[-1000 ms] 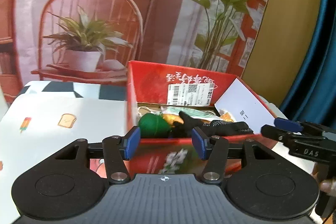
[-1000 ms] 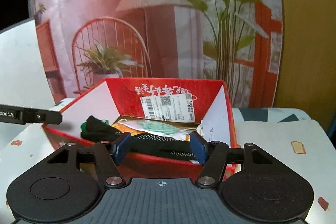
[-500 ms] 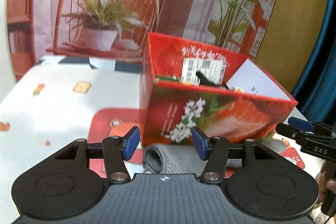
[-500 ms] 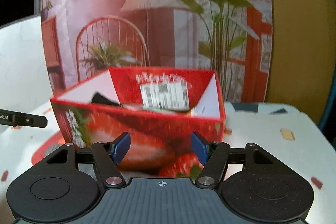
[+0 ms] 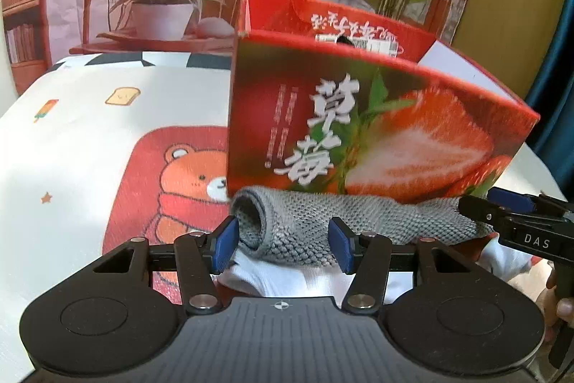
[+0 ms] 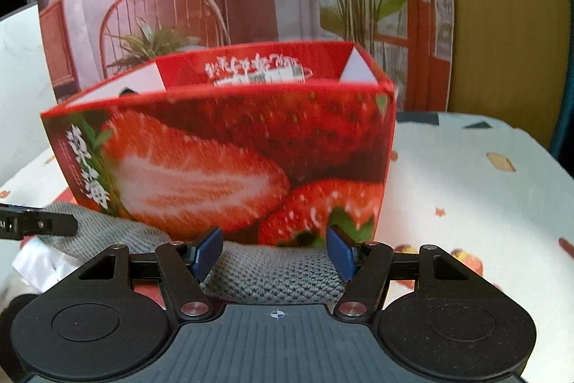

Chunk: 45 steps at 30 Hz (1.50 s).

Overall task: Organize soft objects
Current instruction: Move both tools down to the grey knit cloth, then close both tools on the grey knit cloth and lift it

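A grey knitted sleeve (image 5: 358, 218) lies on the table along the front of the red strawberry box (image 5: 376, 131). It rests partly on a white cloth (image 5: 287, 279). My left gripper (image 5: 281, 244) is open, its blue pads either side of the sleeve's open cuff, not visibly squeezing it. My right gripper (image 6: 272, 252) is open too, straddling the other end of the grey sleeve (image 6: 272, 279) just before the box (image 6: 233, 149). The right gripper (image 5: 480, 203) also shows at the right edge of the left wrist view.
The box stands open-topped, with a label on its inner back wall (image 5: 358, 42). A red bear picture (image 5: 172, 185) is printed on the white tablecloth at the left. A printed backdrop with a chair and plants hangs behind. A fingertip of a hand (image 5: 565, 306) shows at the far right.
Both grippers have sunk from above the box's opening to table level in front of it. The box's contents dropped out of sight and the grey sleeve came between the pads.
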Each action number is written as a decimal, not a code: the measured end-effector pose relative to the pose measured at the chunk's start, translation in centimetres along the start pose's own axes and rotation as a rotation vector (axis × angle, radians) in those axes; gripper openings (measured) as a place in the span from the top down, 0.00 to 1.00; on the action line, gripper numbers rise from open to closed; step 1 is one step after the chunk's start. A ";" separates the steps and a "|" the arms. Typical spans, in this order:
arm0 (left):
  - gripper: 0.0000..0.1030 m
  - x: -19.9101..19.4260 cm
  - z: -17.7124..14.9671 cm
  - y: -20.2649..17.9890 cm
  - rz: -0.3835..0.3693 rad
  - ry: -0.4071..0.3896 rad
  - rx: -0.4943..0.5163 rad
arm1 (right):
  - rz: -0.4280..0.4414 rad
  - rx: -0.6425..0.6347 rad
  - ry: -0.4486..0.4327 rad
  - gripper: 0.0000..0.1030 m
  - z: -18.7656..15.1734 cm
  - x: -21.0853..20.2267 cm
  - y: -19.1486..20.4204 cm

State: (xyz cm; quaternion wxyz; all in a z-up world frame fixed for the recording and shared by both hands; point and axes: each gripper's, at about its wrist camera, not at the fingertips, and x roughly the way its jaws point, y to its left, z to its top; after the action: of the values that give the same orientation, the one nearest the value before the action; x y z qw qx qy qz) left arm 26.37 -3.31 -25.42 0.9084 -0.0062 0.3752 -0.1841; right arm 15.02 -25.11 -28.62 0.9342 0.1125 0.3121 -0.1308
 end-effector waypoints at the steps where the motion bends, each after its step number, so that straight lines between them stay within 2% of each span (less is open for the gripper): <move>1: 0.44 0.1 -0.1 0.0 0.002 0.002 0.004 | -0.001 0.001 0.007 0.41 -0.2 0.2 -0.1; 11: 0.43 0.5 -1.0 -0.2 0.019 0.005 0.027 | 0.003 -0.028 0.042 0.35 -0.8 0.9 0.2; 31: 0.40 0.2 -2.4 -0.2 0.022 -0.049 0.031 | 0.013 -0.015 0.035 0.34 -1.0 0.9 -0.1; 45: 0.39 0.1 -2.7 0.2 0.013 -0.065 0.030 | -0.021 0.034 -0.017 0.35 -1.2 0.0 -0.9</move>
State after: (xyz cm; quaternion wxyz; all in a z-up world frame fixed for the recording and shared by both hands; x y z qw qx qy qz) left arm 24.66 -2.87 -27.48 0.9213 0.0042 0.3428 -0.1835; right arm 14.02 -25.58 -29.68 0.9335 0.1241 0.3028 -0.1468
